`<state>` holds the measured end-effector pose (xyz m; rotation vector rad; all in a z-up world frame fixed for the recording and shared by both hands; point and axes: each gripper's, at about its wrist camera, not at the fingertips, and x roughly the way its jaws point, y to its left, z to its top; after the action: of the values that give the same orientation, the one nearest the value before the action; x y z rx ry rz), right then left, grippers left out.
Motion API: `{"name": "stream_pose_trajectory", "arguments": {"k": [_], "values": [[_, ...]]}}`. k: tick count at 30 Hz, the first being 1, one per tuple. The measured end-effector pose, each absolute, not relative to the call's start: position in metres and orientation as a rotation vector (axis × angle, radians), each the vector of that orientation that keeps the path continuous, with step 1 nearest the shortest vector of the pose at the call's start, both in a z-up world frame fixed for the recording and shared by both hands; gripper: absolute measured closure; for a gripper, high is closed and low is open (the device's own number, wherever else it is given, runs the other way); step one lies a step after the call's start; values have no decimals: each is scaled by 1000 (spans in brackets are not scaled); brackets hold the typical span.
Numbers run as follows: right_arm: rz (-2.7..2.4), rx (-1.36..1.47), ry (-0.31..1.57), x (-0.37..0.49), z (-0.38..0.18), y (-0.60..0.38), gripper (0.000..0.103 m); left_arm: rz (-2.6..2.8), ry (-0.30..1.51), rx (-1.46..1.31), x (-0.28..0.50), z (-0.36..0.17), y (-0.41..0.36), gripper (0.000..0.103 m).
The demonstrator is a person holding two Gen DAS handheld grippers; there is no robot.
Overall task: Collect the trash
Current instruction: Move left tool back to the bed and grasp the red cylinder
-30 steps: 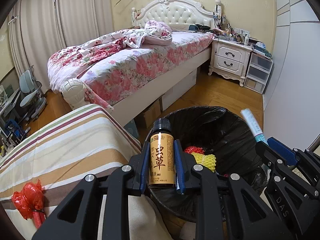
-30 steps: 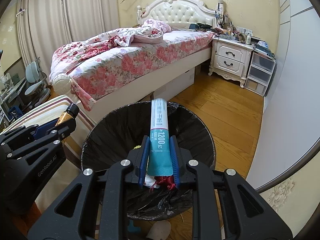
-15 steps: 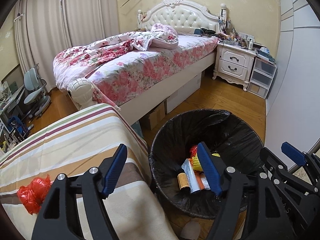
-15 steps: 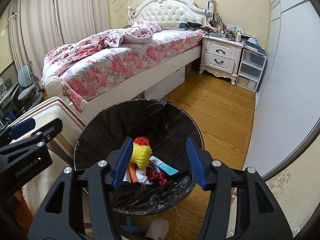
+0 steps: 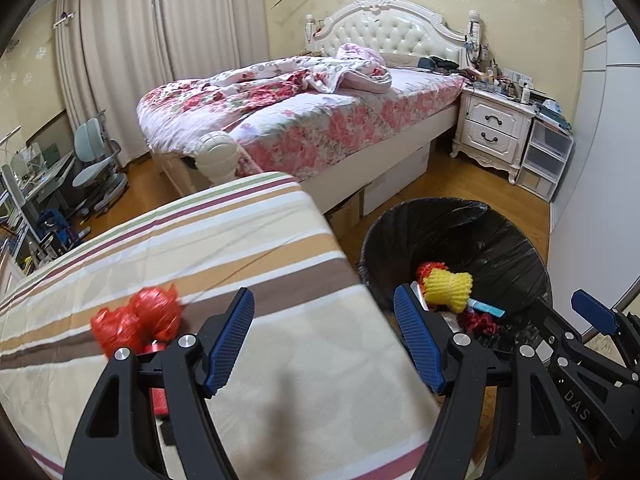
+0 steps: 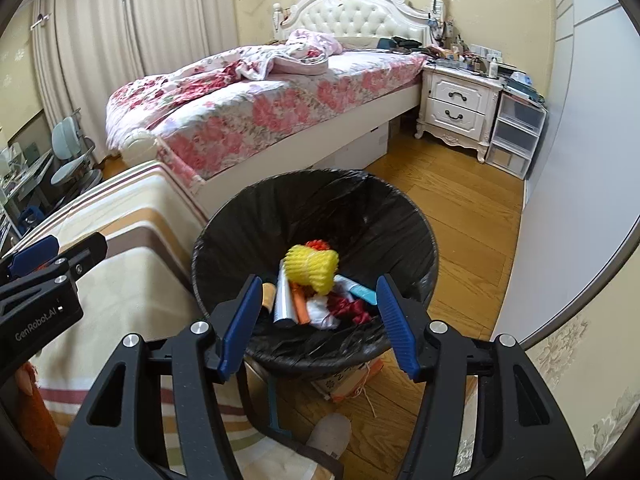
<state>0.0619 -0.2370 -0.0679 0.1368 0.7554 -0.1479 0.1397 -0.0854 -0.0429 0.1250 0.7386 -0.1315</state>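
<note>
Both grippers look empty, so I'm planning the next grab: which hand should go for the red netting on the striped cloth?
Left. The left gripper is open beside the red netting; the right gripper hangs over the bin.

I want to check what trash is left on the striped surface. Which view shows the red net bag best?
The left wrist view: the red net bag lies in plain sight on the striped cloth, just beyond the open left gripper. In the right wrist view, the left gripper's body hides nearly all of it.

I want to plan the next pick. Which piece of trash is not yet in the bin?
The red plastic bag on the striped cloth, just left of the left tool. All other trash lies inside the black bin.
</note>
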Motion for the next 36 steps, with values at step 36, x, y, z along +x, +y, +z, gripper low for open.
{"name": "stream_pose_trajectory", "arguments": {"k": [36], "values": [[31, 47, 769, 41, -56, -152, 44, -10, 886, -82, 114, -68, 18, 56]]}}
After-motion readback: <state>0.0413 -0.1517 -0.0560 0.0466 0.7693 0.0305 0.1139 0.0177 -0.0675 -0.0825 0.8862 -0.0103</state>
